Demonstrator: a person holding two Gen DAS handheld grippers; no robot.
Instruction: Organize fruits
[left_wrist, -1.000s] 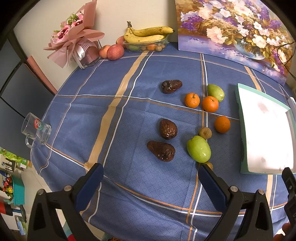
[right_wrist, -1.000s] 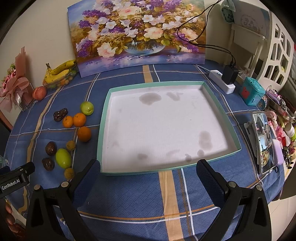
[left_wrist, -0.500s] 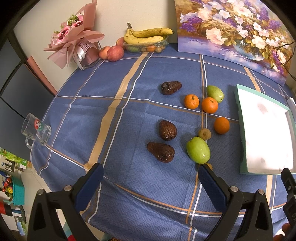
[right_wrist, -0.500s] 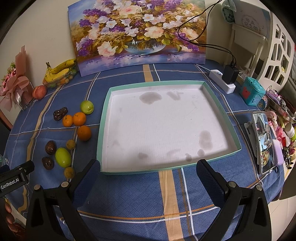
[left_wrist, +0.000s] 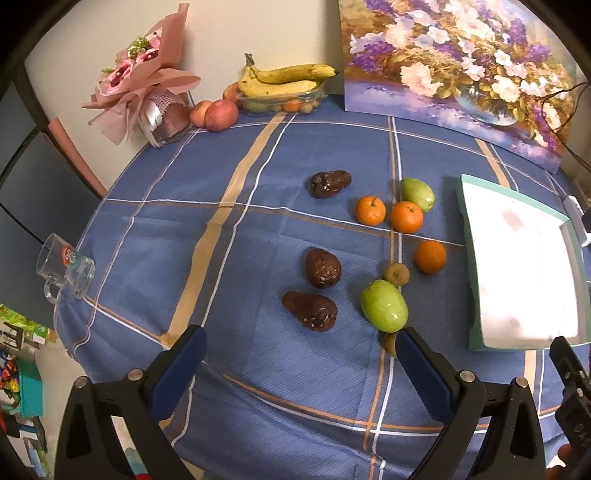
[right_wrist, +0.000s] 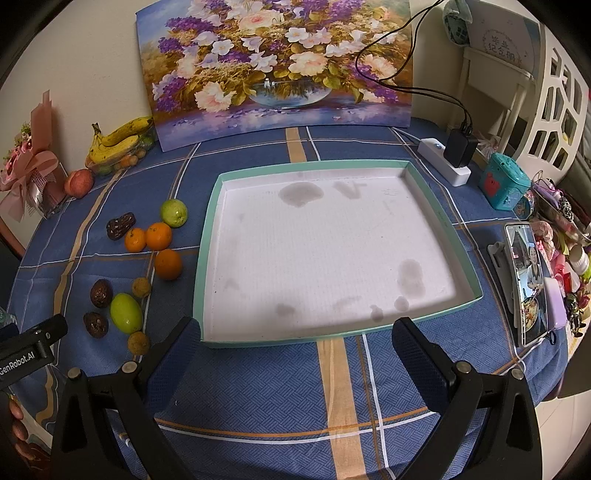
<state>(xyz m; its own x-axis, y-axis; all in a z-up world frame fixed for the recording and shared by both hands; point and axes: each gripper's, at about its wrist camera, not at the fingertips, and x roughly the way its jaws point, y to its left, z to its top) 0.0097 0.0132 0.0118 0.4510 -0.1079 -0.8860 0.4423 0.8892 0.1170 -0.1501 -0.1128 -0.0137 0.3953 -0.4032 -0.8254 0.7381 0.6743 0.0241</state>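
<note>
Loose fruit lies on the blue checked tablecloth: three dark wrinkled fruits, the nearest (left_wrist: 310, 310) just ahead of my left gripper (left_wrist: 301, 354), a green fruit (left_wrist: 384, 304), another green one (left_wrist: 417, 194), three oranges, the nearest of them (left_wrist: 430, 256), and small brown fruits (left_wrist: 396, 274). A white tray with a teal rim (right_wrist: 439, 210) stands empty to their right. My left gripper is open and empty above the near table edge. My right gripper (right_wrist: 295, 341) is open and empty at the tray's near rim. The same fruits show at the left of the right wrist view (right_wrist: 125, 312).
Bananas on a clear container (left_wrist: 284, 83), apples (left_wrist: 221, 114) and a pink bouquet (left_wrist: 144, 88) stand at the back. A glass mug (left_wrist: 64, 266) is at the left edge. A flower painting (right_wrist: 277, 70), power strip (right_wrist: 445, 162), teal box (right_wrist: 504, 182) and phone (right_wrist: 526, 280) are nearby.
The left wrist view has shifted slightly, so the fruits and tray sit a little further left. The right wrist view is almost unchanged. Both grippers stay open.
</note>
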